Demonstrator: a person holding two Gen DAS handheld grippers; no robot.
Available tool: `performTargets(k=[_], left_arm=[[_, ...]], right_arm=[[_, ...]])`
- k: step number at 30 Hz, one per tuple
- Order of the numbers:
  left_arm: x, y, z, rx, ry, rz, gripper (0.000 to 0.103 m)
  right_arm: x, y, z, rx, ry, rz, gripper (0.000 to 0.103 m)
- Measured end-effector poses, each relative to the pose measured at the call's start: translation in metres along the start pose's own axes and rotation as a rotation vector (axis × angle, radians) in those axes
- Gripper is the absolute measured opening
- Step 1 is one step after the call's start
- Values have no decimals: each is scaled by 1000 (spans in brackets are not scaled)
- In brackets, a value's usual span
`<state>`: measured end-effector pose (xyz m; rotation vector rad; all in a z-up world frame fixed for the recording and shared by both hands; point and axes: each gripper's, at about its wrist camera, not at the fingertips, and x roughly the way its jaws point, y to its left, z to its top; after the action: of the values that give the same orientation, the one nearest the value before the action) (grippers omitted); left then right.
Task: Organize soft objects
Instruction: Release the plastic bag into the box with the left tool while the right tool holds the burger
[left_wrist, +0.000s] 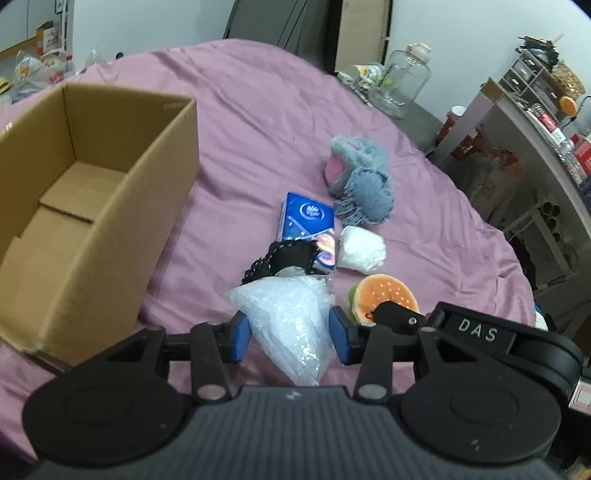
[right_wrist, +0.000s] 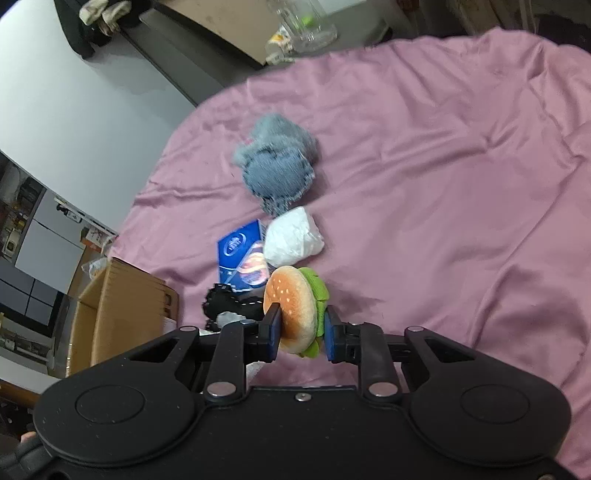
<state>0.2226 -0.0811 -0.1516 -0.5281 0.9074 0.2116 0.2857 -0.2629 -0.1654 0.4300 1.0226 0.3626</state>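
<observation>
Nearest the left wrist camera, the left gripper (left_wrist: 291, 332) was clamped on a clear bag of white pellets (left_wrist: 291, 325), its blue-padded fingers (left_wrist: 242, 338) pressing the bag from both sides. The bag's upper part lay against a black lace-edged fabric item (left_wrist: 288, 258) on the pink bed sheet (left_wrist: 258, 122).

The right gripper (right_wrist: 300, 334) was clamped on a plush hamburger (right_wrist: 295, 310), held on edge, the bun face toward one finger and the green lettuce layer toward the other. In the left wrist view the hamburger sat just beside the bag, at its right.

Beyond the grippers, the remaining soft objects formed a tight cluster: a blue tissue pack (left_wrist: 308, 216), a white crumpled plastic bundle (left_wrist: 362, 249) touching the pack's right edge, and a grey-blue plush toy (left_wrist: 360, 181) just behind the bundle.

An open cardboard box (left_wrist: 122, 206) stood on the sheet at the left of the cluster, well apart from it; only its folded bottom flaps showed inside. A strip of bare sheet separated the box's near wall from the bag.

Broad bare sheet extended behind the cluster to the far edge of the bed. At the right edge of the bed stood a shelf unit (left_wrist: 517, 155) and a large clear jar (left_wrist: 404, 79).
</observation>
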Motion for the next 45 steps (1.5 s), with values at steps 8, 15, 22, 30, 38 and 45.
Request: performTargets(k=[8, 15, 22, 30, 38, 45], left_arm=[[-43, 2, 17, 45, -50, -43, 44], [-78, 19, 36, 74, -103, -46, 44], [-99, 46, 53, 98, -119, -34, 44], [-109, 76, 75, 127, -132, -32, 44], [-102, 106, 96, 159, -111, -8, 44], [-74, 129, 111, 159, -70, 39, 44]], right_arm=[[-30, 13, -1, -24, -91, 20, 21], [-52, 34, 1, -60, -158, 57, 21], [-63, 59, -1, -103, -194, 82, 21], [-66, 85, -4, -127, -206, 89, 21], [-61, 111, -6, -150, -204, 89, 22], [-51, 130, -11, -177, -188, 84, 22]])
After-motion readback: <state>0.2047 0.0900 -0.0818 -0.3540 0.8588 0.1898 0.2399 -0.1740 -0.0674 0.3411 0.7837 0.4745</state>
